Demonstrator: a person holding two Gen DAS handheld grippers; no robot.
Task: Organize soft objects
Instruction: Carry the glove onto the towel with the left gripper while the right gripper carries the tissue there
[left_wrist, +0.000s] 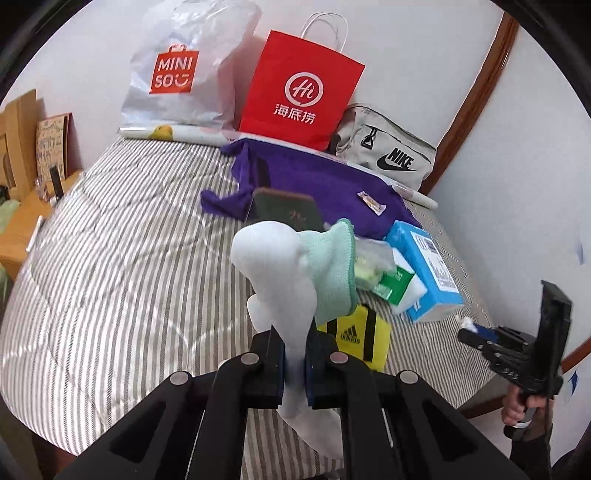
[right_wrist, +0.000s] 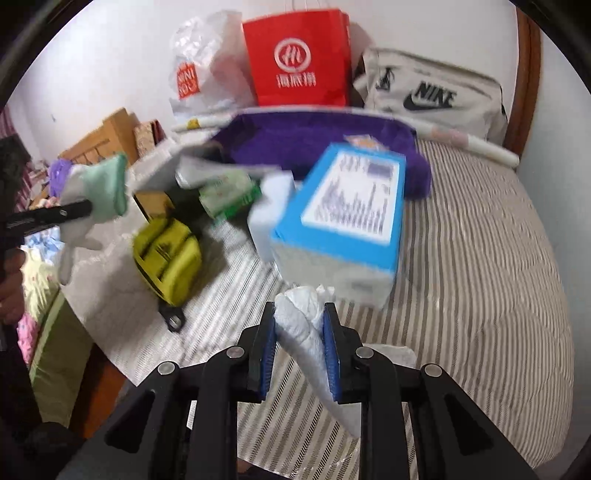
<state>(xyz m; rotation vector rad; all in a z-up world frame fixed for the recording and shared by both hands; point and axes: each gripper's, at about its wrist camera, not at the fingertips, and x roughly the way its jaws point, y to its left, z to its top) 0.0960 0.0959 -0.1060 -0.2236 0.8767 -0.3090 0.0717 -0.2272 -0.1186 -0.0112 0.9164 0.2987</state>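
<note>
A white sock (left_wrist: 280, 266) with a mint green cuff (left_wrist: 332, 269) hangs lifted above the striped bed (left_wrist: 129, 240), pinched in my left gripper (left_wrist: 293, 354), which is shut on its middle. The right wrist view shows that sock (right_wrist: 103, 184) at the left, held by my left gripper (right_wrist: 79, 210). My right gripper (right_wrist: 299, 332) is shut on a white rolled sock (right_wrist: 299, 317) that sticks out above and below its blue pads (right_wrist: 330, 347). From the left wrist view, my right gripper (left_wrist: 476, 334) is at the far right, a white tip showing at its fingers.
A purple cloth (left_wrist: 314, 177) lies at the head of the bed. A blue box (right_wrist: 343, 210), a green packet (left_wrist: 384, 280) and a yellow Adidas pouch (right_wrist: 166, 254) lie near the grippers. A red paper bag (left_wrist: 299, 88), Miniso bag (left_wrist: 177, 74) and Nike bag (left_wrist: 388, 155) lean against the wall.
</note>
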